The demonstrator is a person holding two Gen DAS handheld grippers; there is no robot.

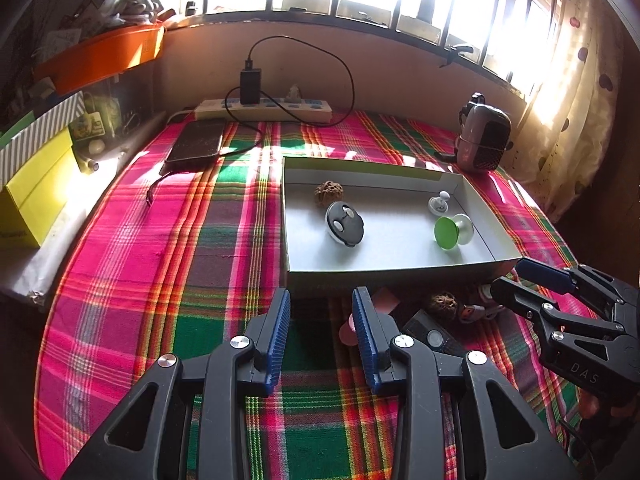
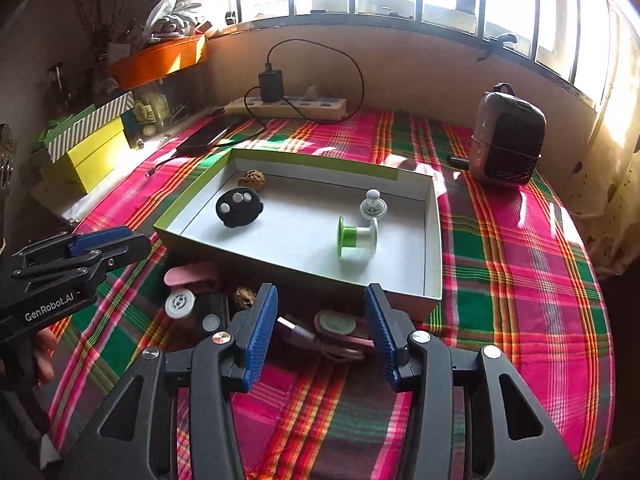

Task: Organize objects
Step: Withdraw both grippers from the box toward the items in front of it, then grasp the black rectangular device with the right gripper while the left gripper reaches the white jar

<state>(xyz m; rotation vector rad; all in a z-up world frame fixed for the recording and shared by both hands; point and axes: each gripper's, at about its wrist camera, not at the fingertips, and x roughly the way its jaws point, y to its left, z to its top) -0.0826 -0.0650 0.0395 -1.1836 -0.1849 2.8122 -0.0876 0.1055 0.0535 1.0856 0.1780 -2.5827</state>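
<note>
A shallow white box (image 1: 384, 270) (image 2: 434, 240) on the plaid cloth holds a walnut (image 1: 329, 193), a black round device (image 1: 344, 224) (image 2: 239, 207), a white knob (image 2: 373, 205) and a green-and-white spool (image 1: 452, 232) (image 2: 356, 238). In front of the box lie a pink piece (image 2: 188, 274), a white cap (image 2: 180, 304), a small black unit (image 2: 212, 316), a second walnut (image 2: 244, 295) (image 1: 442, 306) and a pink cable (image 2: 296, 332). My left gripper (image 1: 323, 292) (image 2: 138, 240) hovers open and empty before the box's near wall. My right gripper (image 2: 322, 288) (image 1: 508, 276) is open over the cable, gripping nothing.
A power strip (image 1: 264, 110) with a charger and looping black cord runs along the back wall. A phone (image 1: 196, 144) lies back left. A brown speaker-like device (image 2: 508, 140) stands back right. Yellow boxes (image 2: 96, 152) and an orange tray (image 1: 104, 56) crowd the left side.
</note>
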